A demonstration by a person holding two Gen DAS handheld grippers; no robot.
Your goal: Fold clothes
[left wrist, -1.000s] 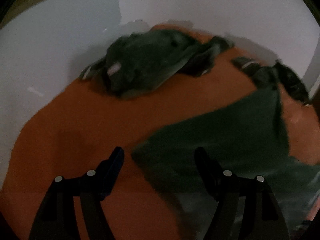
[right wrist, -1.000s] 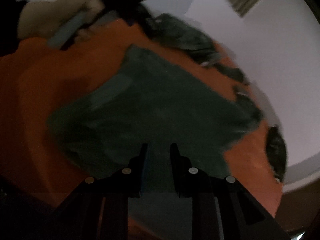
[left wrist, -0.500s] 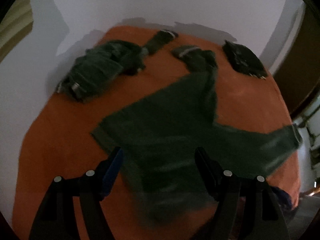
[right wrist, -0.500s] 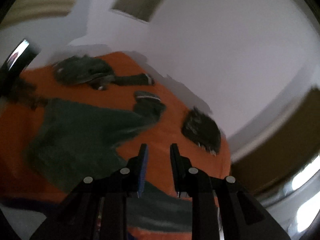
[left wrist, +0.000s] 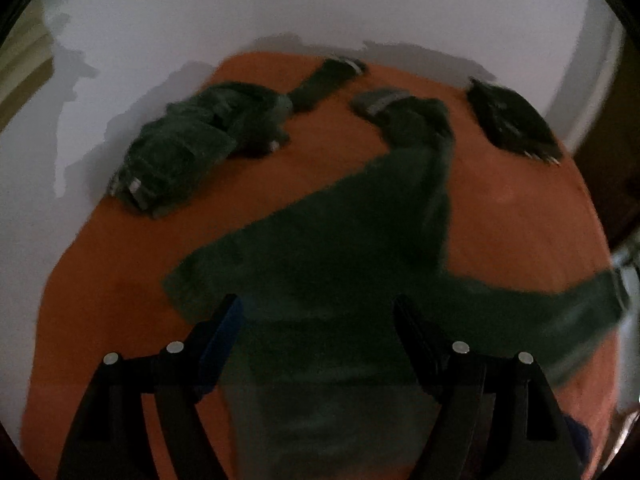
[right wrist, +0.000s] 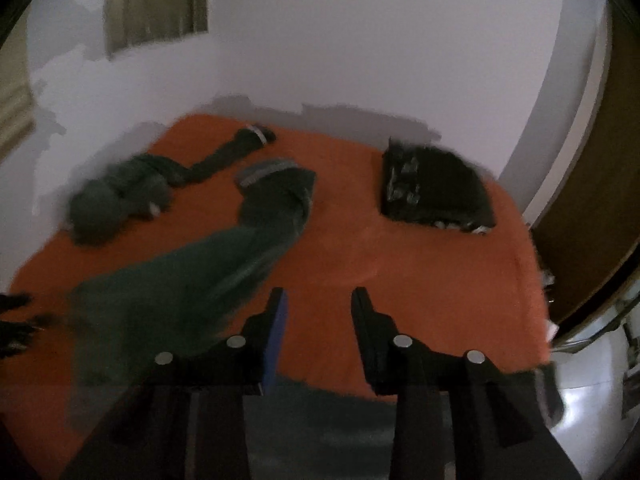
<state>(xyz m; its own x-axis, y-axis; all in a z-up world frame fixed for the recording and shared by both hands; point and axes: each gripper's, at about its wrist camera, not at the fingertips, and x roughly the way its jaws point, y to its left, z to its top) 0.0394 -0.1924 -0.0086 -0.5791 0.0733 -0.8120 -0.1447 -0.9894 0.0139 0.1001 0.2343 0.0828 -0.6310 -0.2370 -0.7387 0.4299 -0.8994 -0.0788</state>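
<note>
A: Where is the dark green sweater (left wrist: 352, 248) lying?

B: It is lying spread on the orange bed cover (left wrist: 120, 264), its body reaching under and ahead of the left gripper (left wrist: 316, 312). 1 sleeve is running up toward the far edge, its grey-banded cuff (left wrist: 378, 100) resting there; the other sleeve is trailing off to the right edge of the bed.

A: Is the left gripper grasping it?

B: No. Its 2 fingers are standing wide apart above the cloth, and the jaws are opening with nothing pinched between them.

A: And the right gripper (right wrist: 318, 300)?

B: It is hanging over bare orange cover, with the sweater (right wrist: 192, 280) lying to its left and a strip of green cloth showing below its fingers. Its jaws are opening too, released, with nothing between the pads.

A: What else is sitting on the bed?

B: A crumpled green garment (left wrist: 188, 148) is lying far left near the white wall (left wrist: 360, 8), and a folded dark pile (right wrist: 436, 192) is sitting far right, well apart from both grippers.
</note>
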